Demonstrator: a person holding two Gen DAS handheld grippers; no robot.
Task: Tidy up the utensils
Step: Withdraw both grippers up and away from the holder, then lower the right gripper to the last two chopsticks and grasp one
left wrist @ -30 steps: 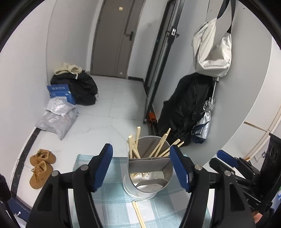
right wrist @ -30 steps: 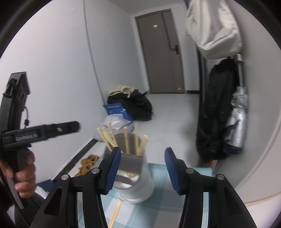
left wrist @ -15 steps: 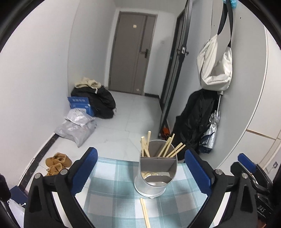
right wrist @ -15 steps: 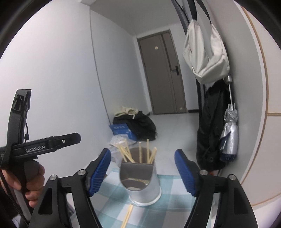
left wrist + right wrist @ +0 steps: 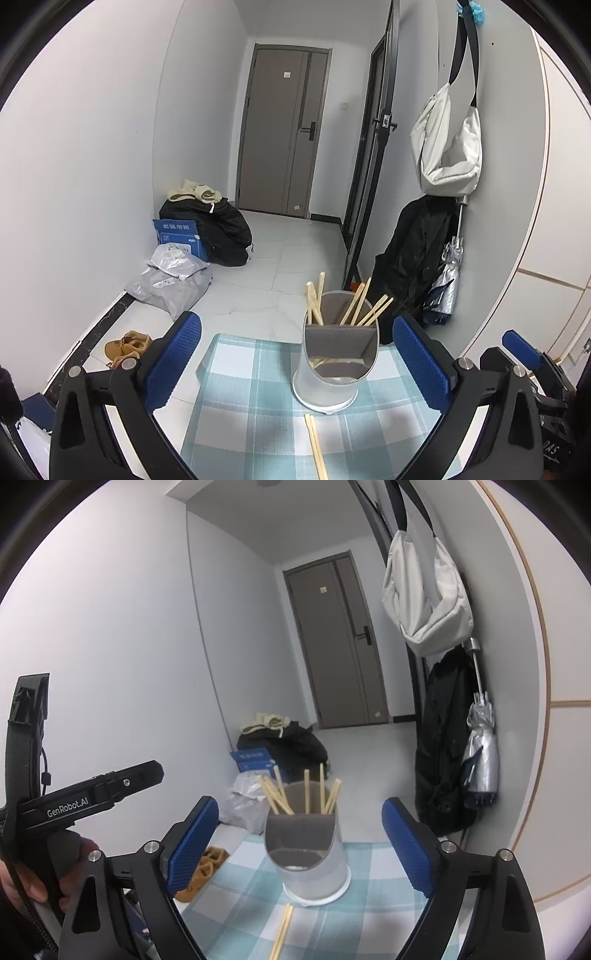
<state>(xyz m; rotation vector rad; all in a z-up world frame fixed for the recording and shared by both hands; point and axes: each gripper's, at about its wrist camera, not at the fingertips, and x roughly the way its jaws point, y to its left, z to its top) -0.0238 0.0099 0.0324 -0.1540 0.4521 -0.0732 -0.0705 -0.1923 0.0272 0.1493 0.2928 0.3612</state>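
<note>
On the counter (image 5: 236, 373), a chopstick pair (image 5: 316, 445) lies before the holder (image 5: 334, 363). Both hand-held grippers, left (image 5: 297, 363) and right (image 5: 299, 843), gape wide, empty; next, probably pinch that pair.

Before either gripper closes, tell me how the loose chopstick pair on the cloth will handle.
The chopstick pair looks like thin straight wood, so probably stiff and light. It lies flat on the checked cloth, so pinching it cleanly may be awkward. The two sticks lie side by side and may separate or twist when lifted.
</note>
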